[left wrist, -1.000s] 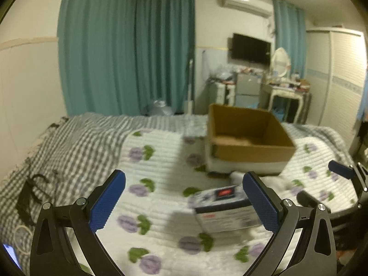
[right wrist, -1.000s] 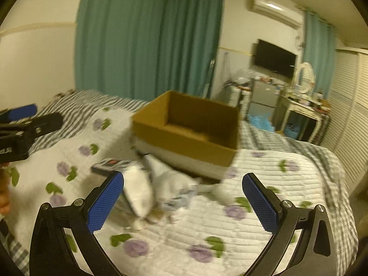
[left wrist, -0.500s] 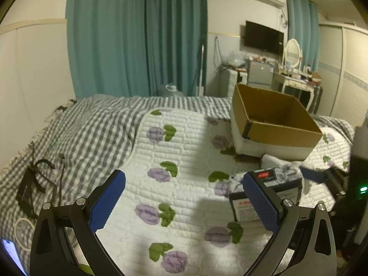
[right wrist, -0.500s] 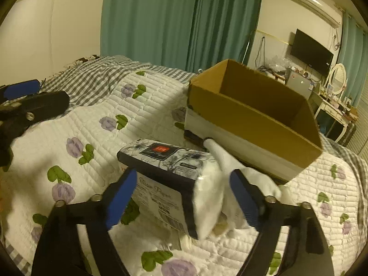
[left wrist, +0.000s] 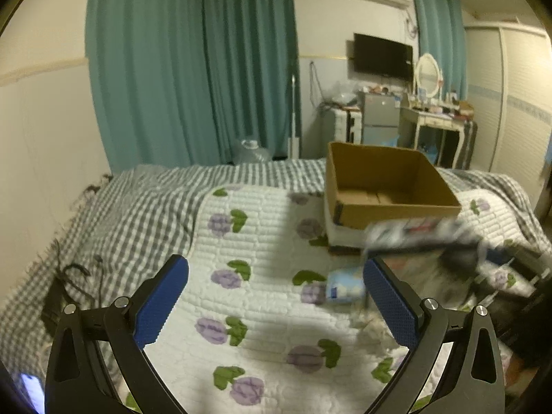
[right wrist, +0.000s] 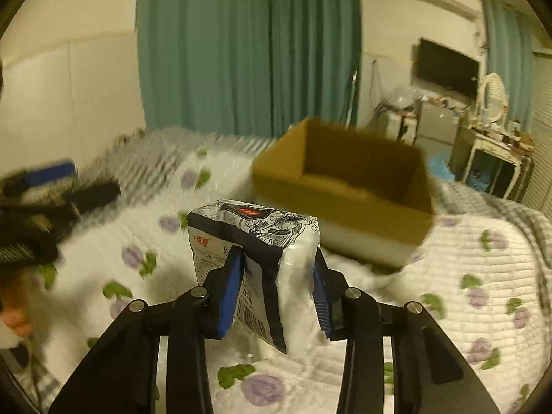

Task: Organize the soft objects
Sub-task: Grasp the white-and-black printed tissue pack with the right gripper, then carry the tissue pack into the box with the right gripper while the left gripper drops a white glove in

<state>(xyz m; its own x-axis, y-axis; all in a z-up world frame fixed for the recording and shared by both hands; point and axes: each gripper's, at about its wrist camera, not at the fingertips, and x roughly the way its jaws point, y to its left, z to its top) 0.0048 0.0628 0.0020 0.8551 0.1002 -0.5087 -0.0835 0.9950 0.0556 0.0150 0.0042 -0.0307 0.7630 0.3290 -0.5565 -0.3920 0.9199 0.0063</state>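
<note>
My right gripper (right wrist: 276, 286) is shut on a black-and-white tissue pack (right wrist: 255, 241) and holds it above the bed, short of the open cardboard box (right wrist: 345, 186). In the left wrist view the pack (left wrist: 414, 231) is a blur in front of the box (left wrist: 386, 186), with the right gripper (left wrist: 483, 262) behind it. My left gripper (left wrist: 276, 296) is open and empty over the quilt. A small pale blue packet (left wrist: 345, 286) lies on the quilt near its right finger. A white soft item (right wrist: 352, 272) lies below the box, partly hidden.
The bed has a white quilt with purple flowers (left wrist: 262, 276) over a grey checked blanket (left wrist: 138, 214). Black cables (left wrist: 69, 286) lie at the left edge. Teal curtains, a dresser and a wardrobe stand beyond the bed.
My right gripper has closed on the tissue pack and lifted it off the quilt toward the box. The left gripper has shifted slightly and stays open.
</note>
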